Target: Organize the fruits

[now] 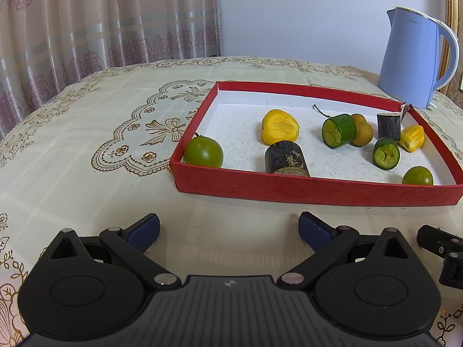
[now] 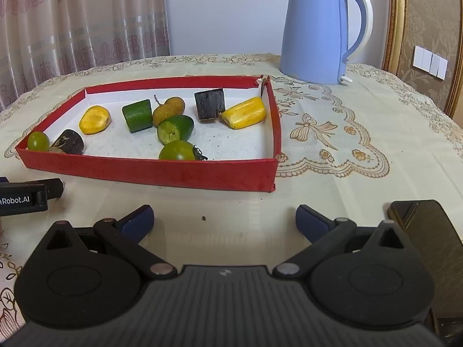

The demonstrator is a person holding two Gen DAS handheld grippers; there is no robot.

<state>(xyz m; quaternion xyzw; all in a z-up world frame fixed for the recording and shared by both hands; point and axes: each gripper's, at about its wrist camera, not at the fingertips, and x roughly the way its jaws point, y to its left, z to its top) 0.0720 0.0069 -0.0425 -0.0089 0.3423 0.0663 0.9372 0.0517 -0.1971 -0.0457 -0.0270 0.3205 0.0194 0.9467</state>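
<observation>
A shallow red box (image 1: 289,189) (image 2: 162,172) with a white floor holds the fruit pieces. Inside are a green round fruit at the near left corner (image 1: 203,152) (image 2: 38,141), another near the front (image 1: 417,175) (image 2: 177,151), two yellow pieces (image 1: 279,127) (image 2: 244,112), two green cut pieces (image 1: 339,130) (image 2: 175,128), two dark cylinders (image 1: 285,157) (image 2: 209,104) and brown longans (image 1: 361,130) (image 2: 169,108). My left gripper (image 1: 228,228) is open and empty in front of the box. My right gripper (image 2: 224,219) is open and empty too, also short of the box.
A blue electric kettle (image 1: 411,60) (image 2: 318,31) stands behind the box at the right. A dark phone-like object (image 2: 428,231) lies at the near right. The other gripper shows at the frame edges (image 1: 442,251) (image 2: 26,196). Curtains hang behind the table.
</observation>
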